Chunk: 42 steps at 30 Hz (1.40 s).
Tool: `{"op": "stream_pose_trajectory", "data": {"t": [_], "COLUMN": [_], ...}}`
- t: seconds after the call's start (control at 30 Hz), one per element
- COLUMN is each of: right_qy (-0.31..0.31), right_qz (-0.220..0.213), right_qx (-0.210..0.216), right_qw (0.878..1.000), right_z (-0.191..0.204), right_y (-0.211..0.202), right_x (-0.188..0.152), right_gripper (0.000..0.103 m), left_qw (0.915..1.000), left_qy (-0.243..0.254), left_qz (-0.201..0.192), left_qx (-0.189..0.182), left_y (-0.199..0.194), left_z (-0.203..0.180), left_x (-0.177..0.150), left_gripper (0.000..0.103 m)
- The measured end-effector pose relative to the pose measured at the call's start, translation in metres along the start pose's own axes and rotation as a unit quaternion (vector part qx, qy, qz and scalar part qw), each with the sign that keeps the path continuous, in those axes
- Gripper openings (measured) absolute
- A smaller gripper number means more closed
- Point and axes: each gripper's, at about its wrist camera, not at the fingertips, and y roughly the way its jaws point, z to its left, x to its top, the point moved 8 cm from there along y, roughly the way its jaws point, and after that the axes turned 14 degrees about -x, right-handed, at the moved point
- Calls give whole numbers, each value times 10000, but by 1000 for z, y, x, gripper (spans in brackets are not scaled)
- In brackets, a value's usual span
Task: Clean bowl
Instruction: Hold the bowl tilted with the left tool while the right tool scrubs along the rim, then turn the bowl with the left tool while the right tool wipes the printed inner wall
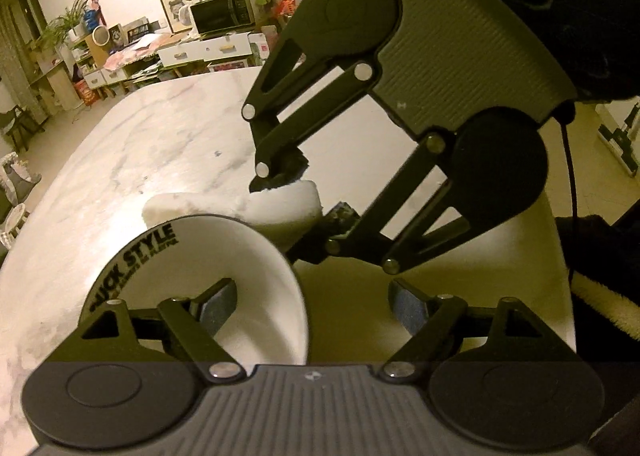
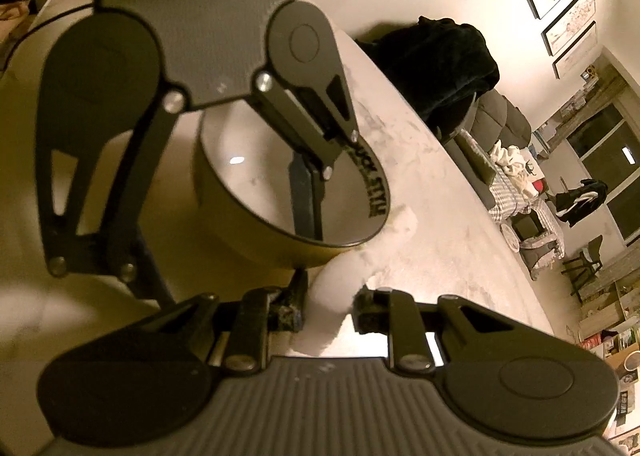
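We find the bowl [image 1: 224, 296] tipped on its side over the marble table [image 1: 120, 159], its white inside and the black lettering under its rim facing the left wrist camera. The left gripper [image 1: 312, 308] straddles the bowl's wall: one finger sits inside the bowl, the other outside. The jaws stand wide in the left wrist view, and we cannot tell whether the pads actually press the wall or merely bracket it.

The right gripper [image 2: 326, 308] is clamped on a white wad, cloth or tissue [image 2: 332, 296]; we cannot tell which. The wad lies against the bowl's outer rim, just beside the lettering, as the left wrist view confirms [image 1: 280, 203]. It is not inside the bowl at this moment.

Condition of the bowl's inside: the right wrist view shows a glossy surface with a light reflection and faint grey marks. The picture is too blurred to say whether these are soil or reflections of the table.

Risks noted:
- A grip on a smooth, thin wall is weak. Sideways pressure from wiping could turn the bowl in the jaws or slip it out onto the table.
- The two grippers work very close together; a wide stroke could knock linkage against finger.
- The wad protrudes little past the right fingertips, so hard plastic may scrape the glaze.
- Whether wiping is under way or ending, the pictures do not settle.
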Motion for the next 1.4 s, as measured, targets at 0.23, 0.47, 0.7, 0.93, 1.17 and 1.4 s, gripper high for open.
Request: {"op": "stream_pose_trajectory", "data": {"t": [0.23, 0.47, 0.7, 0.93, 1.17, 1.4], "right_qy": [-143, -232, -163, -142, -92, -98], "right_qz": [7, -42, -16, -3, 1, 26], "right_qx": [47, 97, 78, 139, 167, 121], "right_qw": [9999, 9997, 9998, 9998, 9998, 9999], "right_z": [15, 19, 8, -2, -7, -3], "right_y": [-22, -28, -15, 9, 26, 20], "right_x": [1, -1, -4, -2, 1, 0], "right_gripper": [24, 23, 23, 24, 24, 24], "left_qw": [9997, 9998, 9998, 9998, 9998, 9998], "left_qy": [122, -21, -24, 47, 39, 38], "left_qz": [188, 188, 94, 32, -66, -74], "left_qx": [-71, -109, -181, -214, -189, -183], "left_y": [1, 3, 5, 7, 10, 13], "left_z": [-8, 3, 13, 15, 17, 10], "left_x": [-3, -3, -1, -1, 2, 9], "left_gripper": [83, 85, 90, 91, 92, 92]}}
